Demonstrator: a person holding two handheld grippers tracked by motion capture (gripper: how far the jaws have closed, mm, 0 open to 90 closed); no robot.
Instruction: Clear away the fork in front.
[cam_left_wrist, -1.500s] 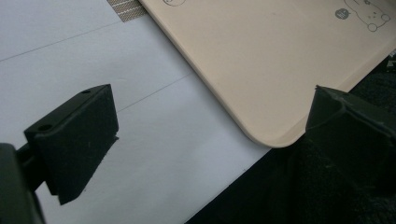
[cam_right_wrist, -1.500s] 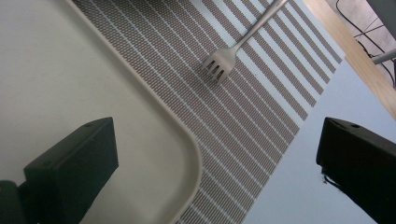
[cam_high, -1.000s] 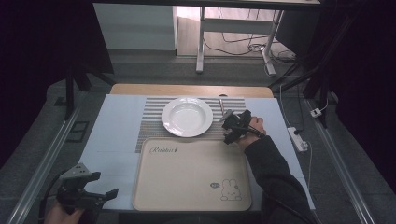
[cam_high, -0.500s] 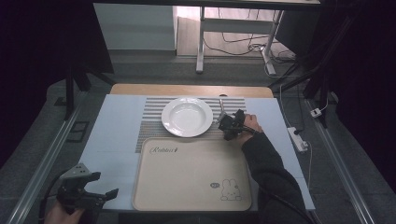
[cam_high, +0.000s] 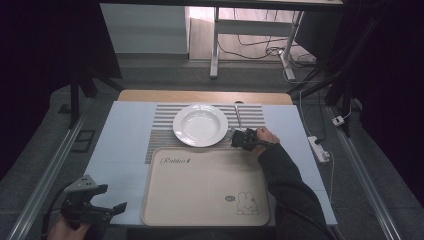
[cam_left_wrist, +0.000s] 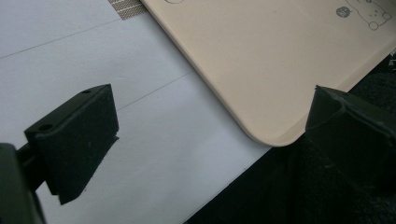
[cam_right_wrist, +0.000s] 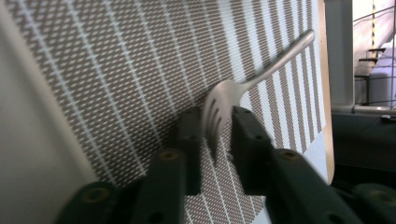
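A silver fork (cam_high: 237, 116) lies on the striped placemat (cam_high: 160, 135), just right of the white plate (cam_high: 200, 125). My right gripper (cam_high: 236, 137) sits low over the fork's head. In the right gripper view the fork's tines (cam_right_wrist: 219, 105) stand between the two jaws of this gripper (cam_right_wrist: 215, 135). These jaws have just been closing and now press on the tines. My left gripper (cam_high: 111, 198) hovers open at the table's front left corner. Between its wide jaws (cam_left_wrist: 210, 121) lies the near corner of the beige tray (cam_left_wrist: 261, 60), with nothing gripped.
The beige tray (cam_high: 205, 185) with a rabbit print fills the front middle of the pale blue table cover (cam_high: 120, 145). A white power strip (cam_high: 318, 148) lies off the table's right edge. The wooden far edge (cam_high: 205, 96) borders the mat.
My right gripper has sunk onto the placemat beside the plate and its jaws have closed around the fork's head. The left gripper has stayed where it was.
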